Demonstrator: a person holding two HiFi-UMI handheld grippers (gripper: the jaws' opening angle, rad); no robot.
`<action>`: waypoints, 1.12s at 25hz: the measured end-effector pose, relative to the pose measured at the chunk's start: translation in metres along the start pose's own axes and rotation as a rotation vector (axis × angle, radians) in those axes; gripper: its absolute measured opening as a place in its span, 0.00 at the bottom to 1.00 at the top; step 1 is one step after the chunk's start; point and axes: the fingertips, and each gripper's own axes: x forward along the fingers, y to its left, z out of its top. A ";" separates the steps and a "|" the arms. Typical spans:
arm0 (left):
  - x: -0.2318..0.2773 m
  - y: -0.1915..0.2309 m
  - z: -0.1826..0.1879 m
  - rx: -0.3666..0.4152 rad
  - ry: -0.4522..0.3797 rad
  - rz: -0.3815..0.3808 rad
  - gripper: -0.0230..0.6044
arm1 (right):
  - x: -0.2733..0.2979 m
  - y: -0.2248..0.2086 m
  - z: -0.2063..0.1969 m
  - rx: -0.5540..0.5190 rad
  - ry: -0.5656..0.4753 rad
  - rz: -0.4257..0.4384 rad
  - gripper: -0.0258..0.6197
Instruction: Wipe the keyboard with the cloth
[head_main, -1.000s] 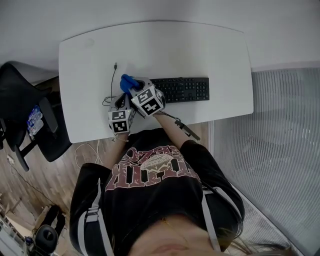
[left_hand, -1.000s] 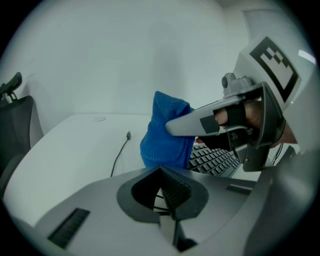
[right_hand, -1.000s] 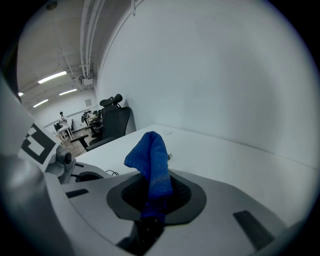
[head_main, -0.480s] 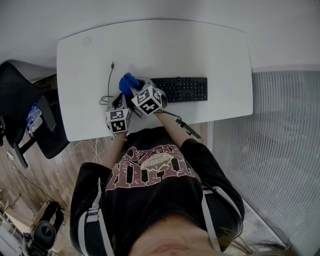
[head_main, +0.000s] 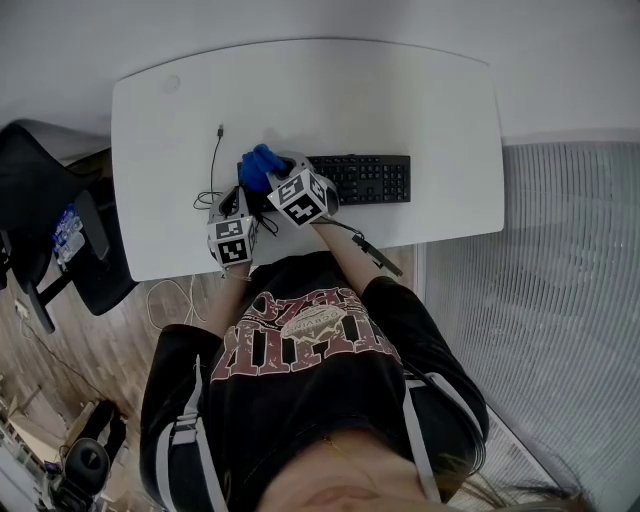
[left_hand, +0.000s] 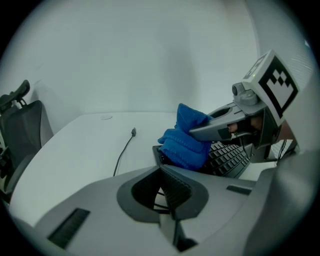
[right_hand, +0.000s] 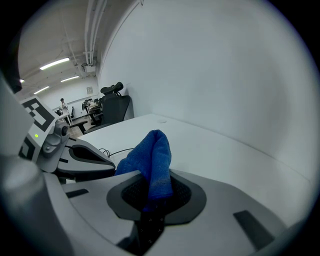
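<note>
Jaws of the left claw (left_hand: 167, 186), near the front edge of the white curved bench (head_main: 330, 90), are pressed together with nothing between them. Just beyond and to its right, the right claw (right_hand: 150, 192) grips a bunched blue cloth (right_hand: 150, 157), which lies over the left end of a flat black keyboard (head_main: 365, 178). Left of the cloth, a thin black cable (head_main: 215, 160) runs toward the bench's far side. A black office chair (head_main: 40, 220) stands off the bench's left end.
</note>
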 end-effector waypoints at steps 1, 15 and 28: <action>0.000 0.000 -0.001 -0.001 0.001 0.004 0.09 | -0.001 -0.002 -0.002 0.003 0.000 -0.002 0.14; 0.002 0.000 -0.003 0.001 0.013 0.047 0.09 | -0.018 -0.026 -0.023 0.027 0.007 -0.027 0.14; 0.005 0.003 -0.008 -0.002 0.015 0.074 0.09 | -0.035 -0.048 -0.047 0.056 0.017 -0.070 0.14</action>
